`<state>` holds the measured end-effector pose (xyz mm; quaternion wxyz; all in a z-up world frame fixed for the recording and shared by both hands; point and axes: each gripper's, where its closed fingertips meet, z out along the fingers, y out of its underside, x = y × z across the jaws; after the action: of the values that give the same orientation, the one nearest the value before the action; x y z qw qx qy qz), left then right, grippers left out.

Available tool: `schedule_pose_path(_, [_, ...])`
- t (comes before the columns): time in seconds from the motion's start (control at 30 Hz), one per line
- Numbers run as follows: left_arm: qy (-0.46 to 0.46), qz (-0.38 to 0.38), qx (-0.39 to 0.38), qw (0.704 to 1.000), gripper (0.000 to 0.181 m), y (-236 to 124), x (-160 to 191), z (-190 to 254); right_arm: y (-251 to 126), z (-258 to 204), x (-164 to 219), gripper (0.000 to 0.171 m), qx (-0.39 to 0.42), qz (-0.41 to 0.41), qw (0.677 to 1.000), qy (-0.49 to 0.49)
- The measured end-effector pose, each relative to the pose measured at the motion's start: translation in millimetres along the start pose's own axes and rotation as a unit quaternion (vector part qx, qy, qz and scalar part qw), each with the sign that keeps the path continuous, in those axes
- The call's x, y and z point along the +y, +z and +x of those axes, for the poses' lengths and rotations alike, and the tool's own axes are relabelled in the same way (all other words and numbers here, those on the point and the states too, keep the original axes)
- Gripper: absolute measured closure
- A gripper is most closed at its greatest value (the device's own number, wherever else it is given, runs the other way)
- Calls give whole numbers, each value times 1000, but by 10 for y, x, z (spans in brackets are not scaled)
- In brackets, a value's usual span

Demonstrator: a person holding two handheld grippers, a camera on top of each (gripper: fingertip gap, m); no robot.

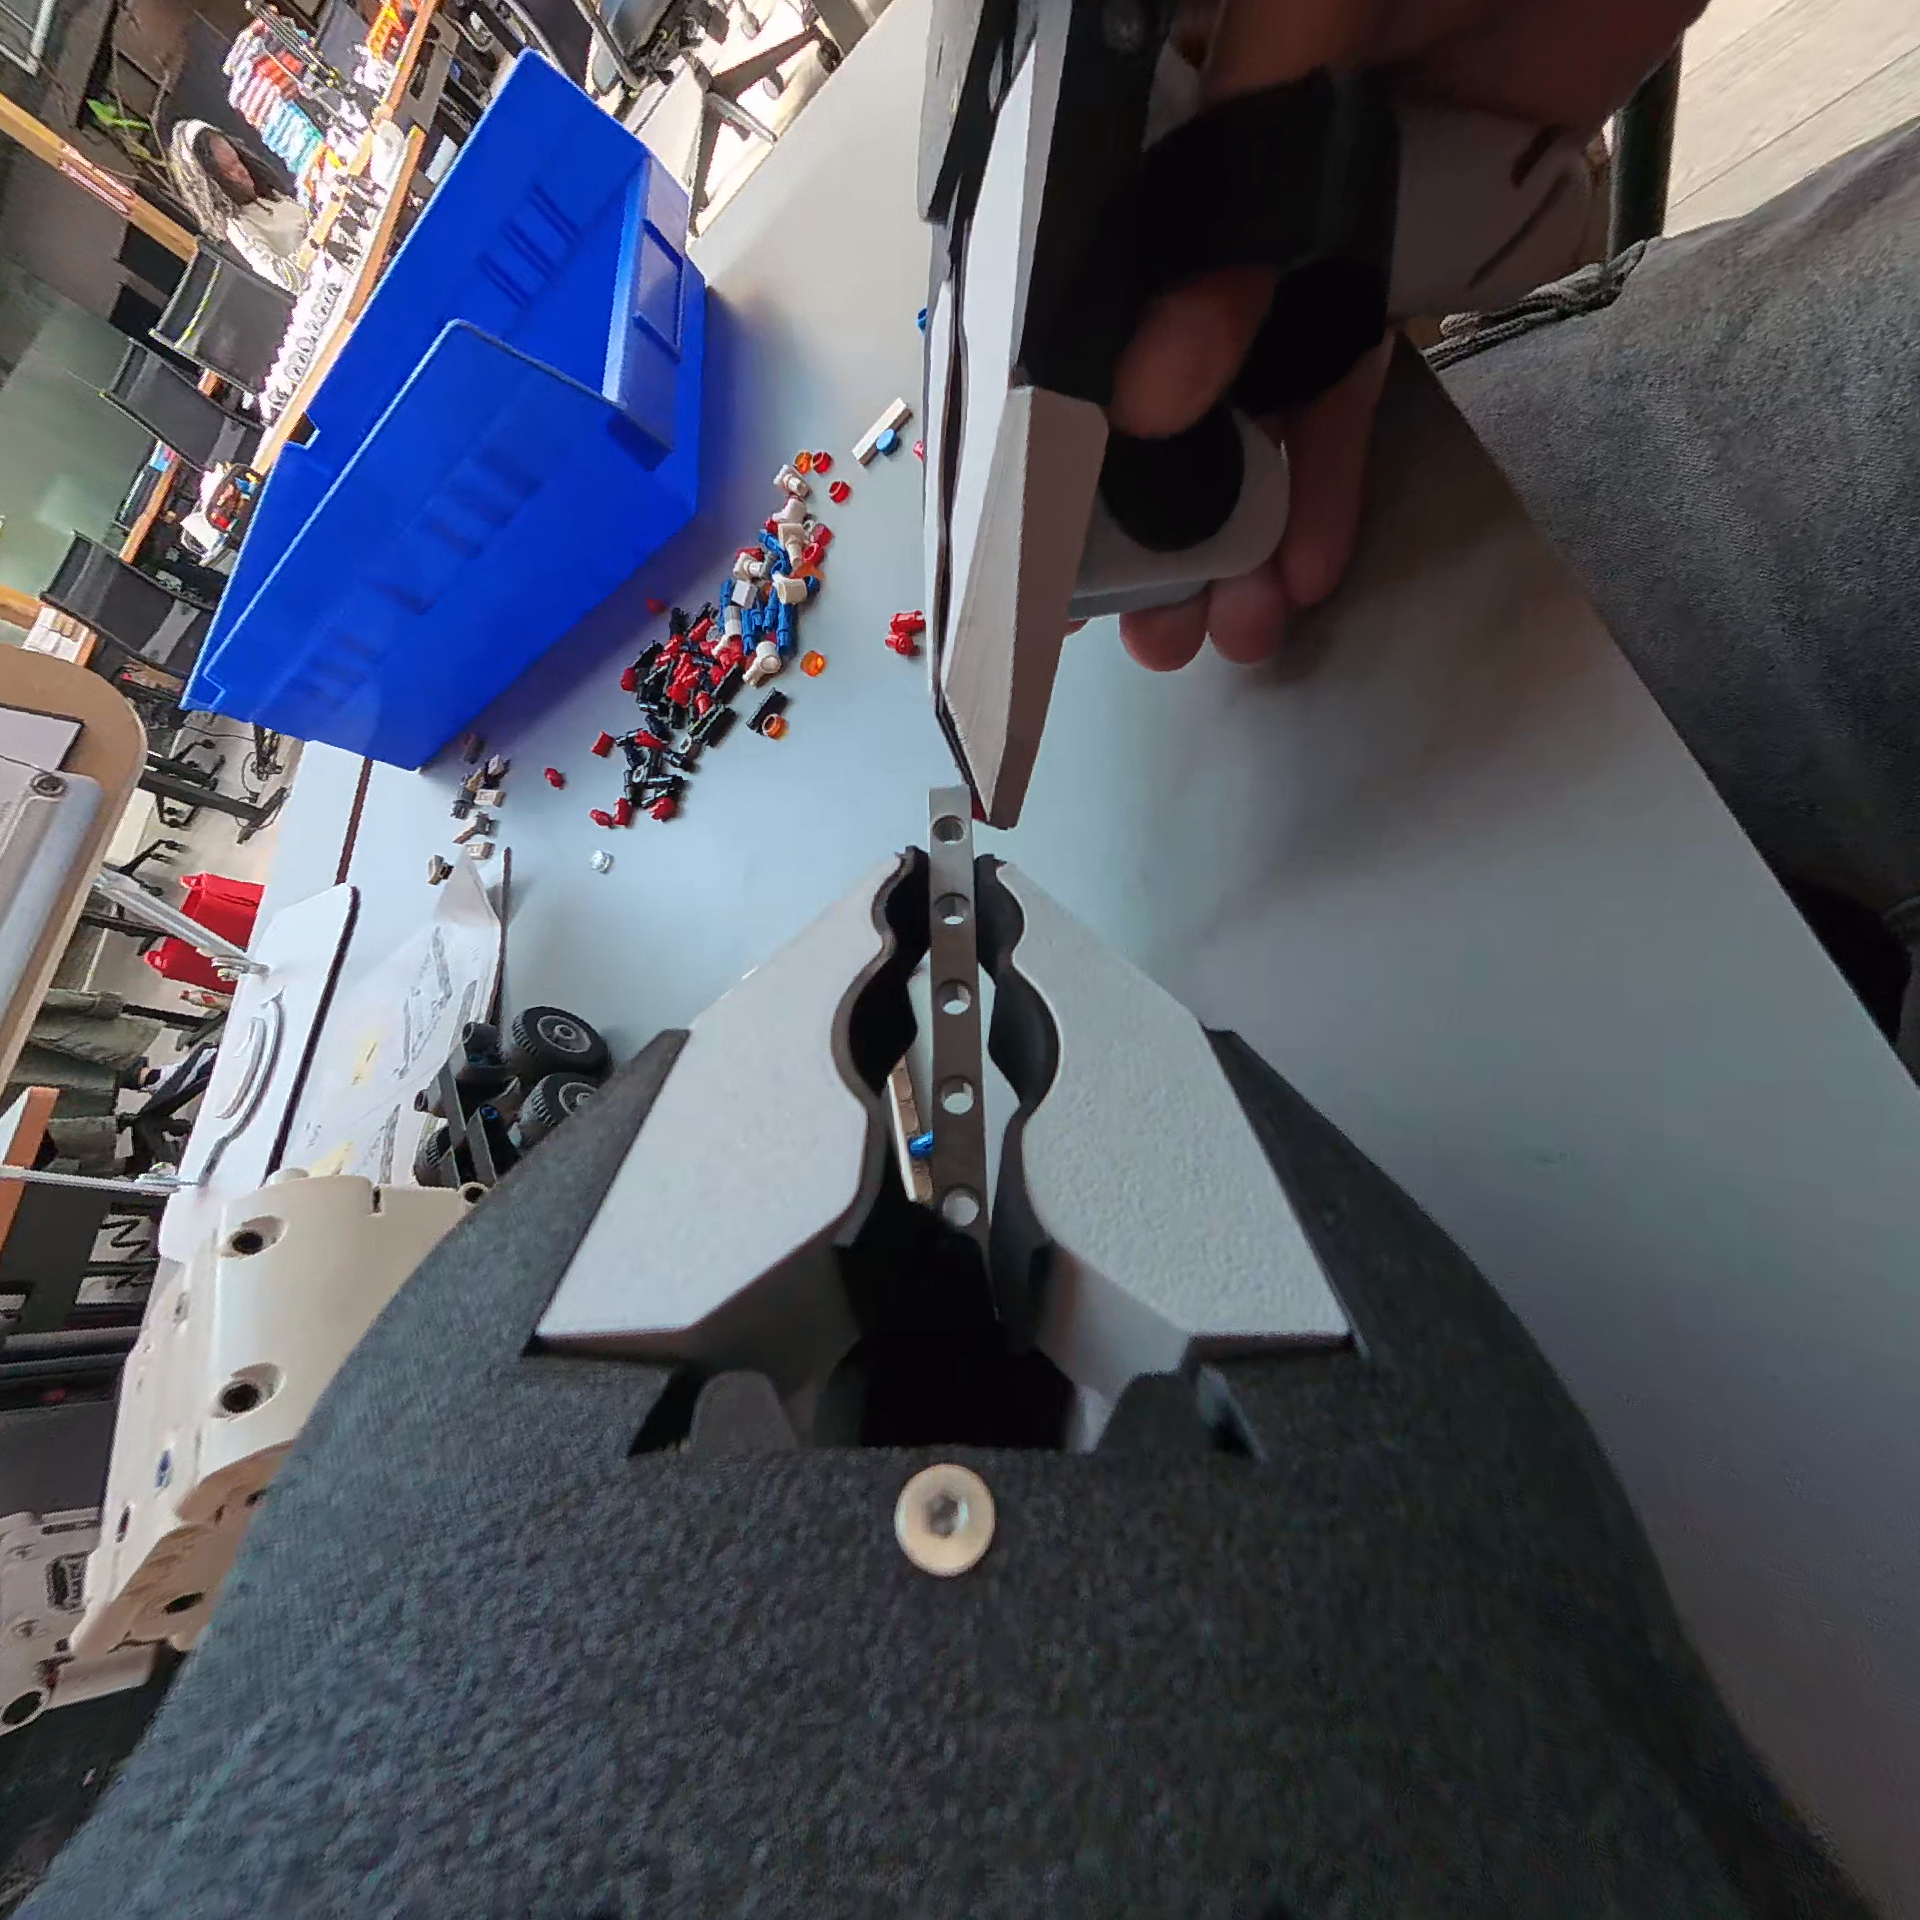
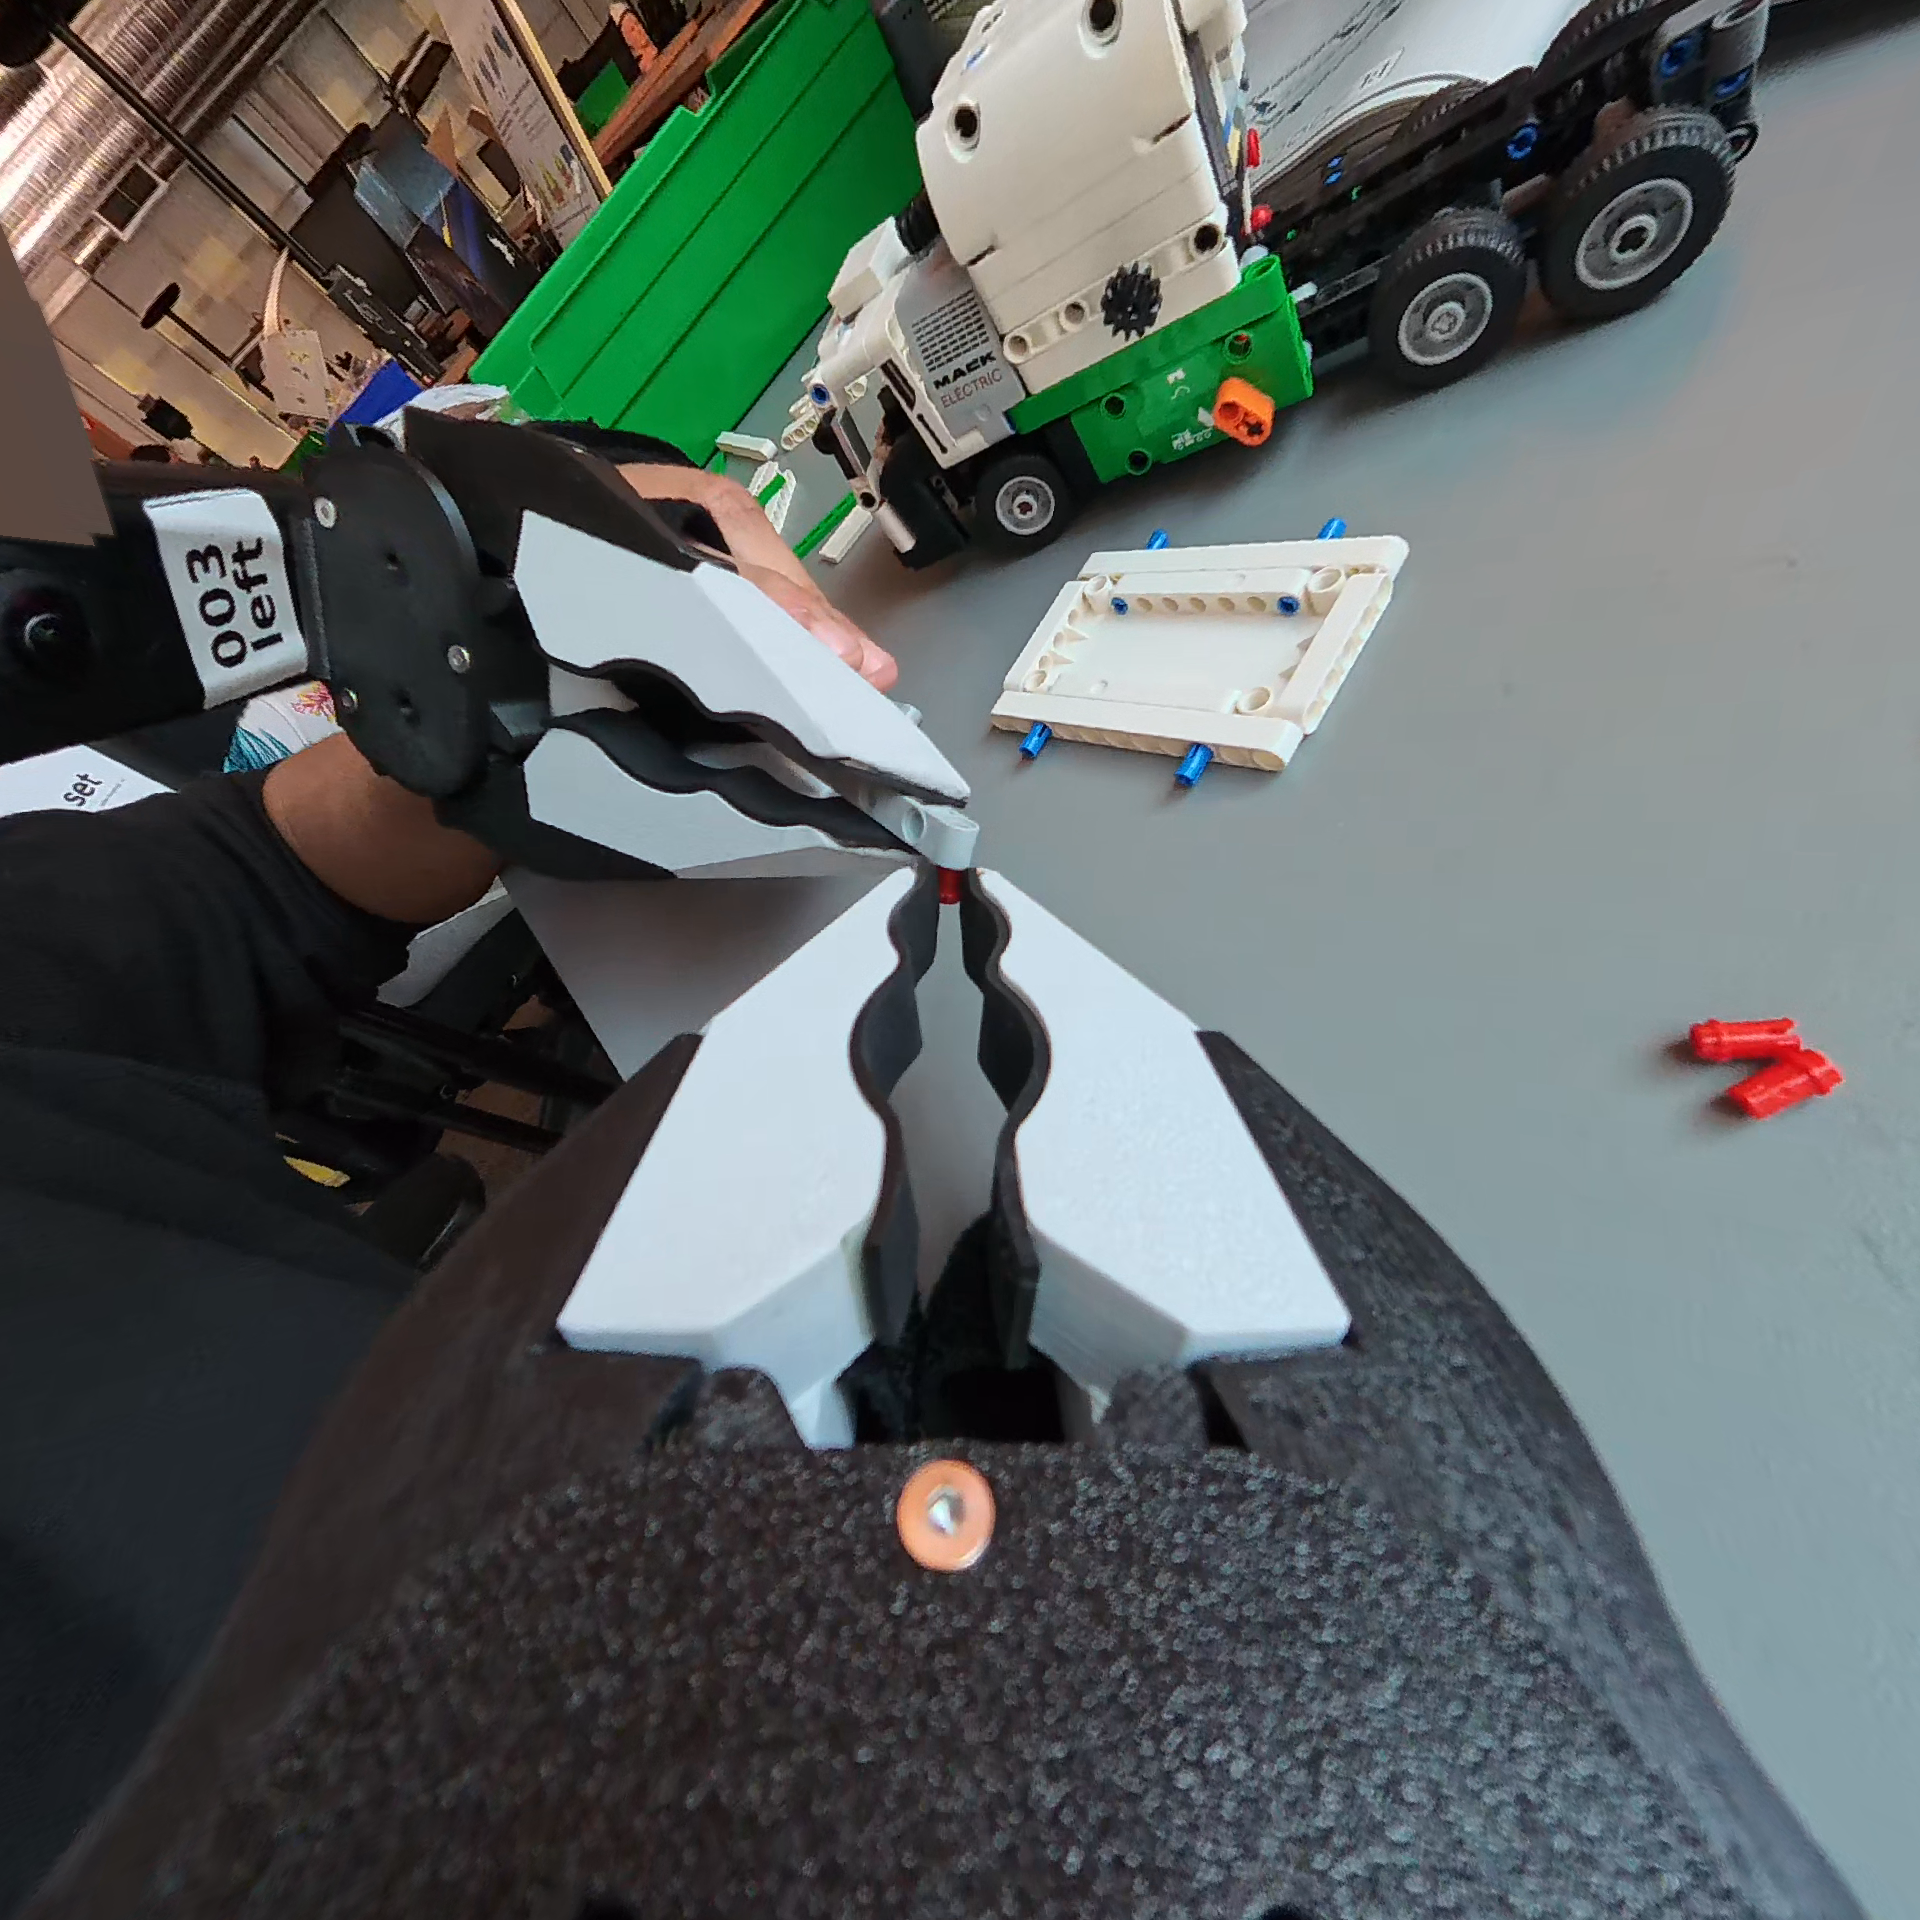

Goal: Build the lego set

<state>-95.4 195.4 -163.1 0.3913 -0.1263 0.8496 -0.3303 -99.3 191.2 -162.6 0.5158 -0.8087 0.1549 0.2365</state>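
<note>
Grainy black left hand-held gripper (image 1: pixel 951 883) clamped on holed grey beam (image 1: pixel 956 997); right hand-held gripper (image 2: pixel 948 883) pinching seemingly ridged red pin (image 2: pixel 948 884).

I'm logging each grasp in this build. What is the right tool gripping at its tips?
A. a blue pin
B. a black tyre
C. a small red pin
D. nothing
C: in the right wrist view a small red pin sits pinched at the tips of the right tool, just under the end of the grey beam that the left tool holds.
</note>
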Motion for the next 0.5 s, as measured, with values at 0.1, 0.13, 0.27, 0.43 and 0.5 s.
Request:
schedule_pose_path(0.1, [7, -3, 3, 1000, 176, -4, 4, 12, 5, -5, 13, 169, -3, -5, 1000, -1])
schedule_pose_path(0.13, [14, -4, 3, 1000, 175, -5, 6, 16, 6, -7, 16, 169, -5, -7, 1000, 2])
schedule_pose_path(0.27, [51, -13, -6, 999, 175, -11, 18, 23, 18, -8, 37, 169, -6, -15, 1000, 1])
schedule_pose_path(0.43, [67, -19, -6, 998, 174, -19, 24, 46, 25, -13, 54, 169, -7, -21, 1000, -2])
schedule_pose_path(0.5, [90, -23, -10, 996, 175, -26, 30, 50, 30, -18, 63, 169, -8, -25, 1000, -4])
